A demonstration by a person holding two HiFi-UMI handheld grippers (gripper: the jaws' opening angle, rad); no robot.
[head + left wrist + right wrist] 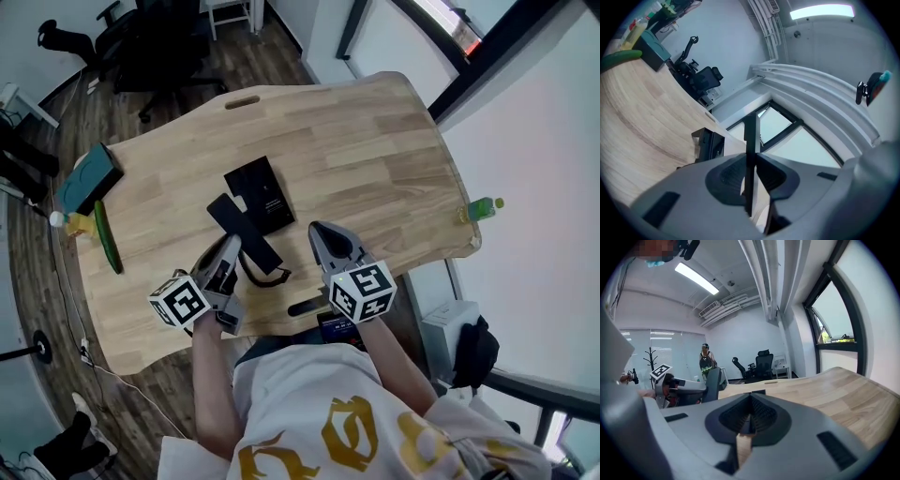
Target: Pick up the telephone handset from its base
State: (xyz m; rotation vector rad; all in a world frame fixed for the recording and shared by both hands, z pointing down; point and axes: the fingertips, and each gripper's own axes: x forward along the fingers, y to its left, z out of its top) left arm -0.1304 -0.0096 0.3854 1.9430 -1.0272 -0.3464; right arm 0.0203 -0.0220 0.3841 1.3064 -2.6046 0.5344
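Phone base (262, 190): flat black slab, mid-table, cradle bare. It sits within easy reach of both arms, which suits a one-handed lift.

Handset (255, 244): off the base, held in the air just in front of it, slanting across its near corner. Left tongs (231, 246) are clamped narrow on it. In the left gripper view it shows edge-on as a thin dark bar between the pads. The grip seems to sit part-way along its length, probably for balance.

Right tongs (319, 232): pressed together, nothing between them. They hover beside the handset and apart from it. Judged idle, as the lift needs one grip only.

Cord (267, 278): dark loop hanging below the handset toward the table's near edge. It could tug on the base if the handset goes higher.

Table (375, 150): pale wood, rounded corners, mostly bare. A teal box (89, 178) and a long green thing (108, 239) lie at its left edge, a green bottle (480, 208) at its right.

Room: dark plank floor, black office chairs (159, 42) beyond the table, large windows to the right.
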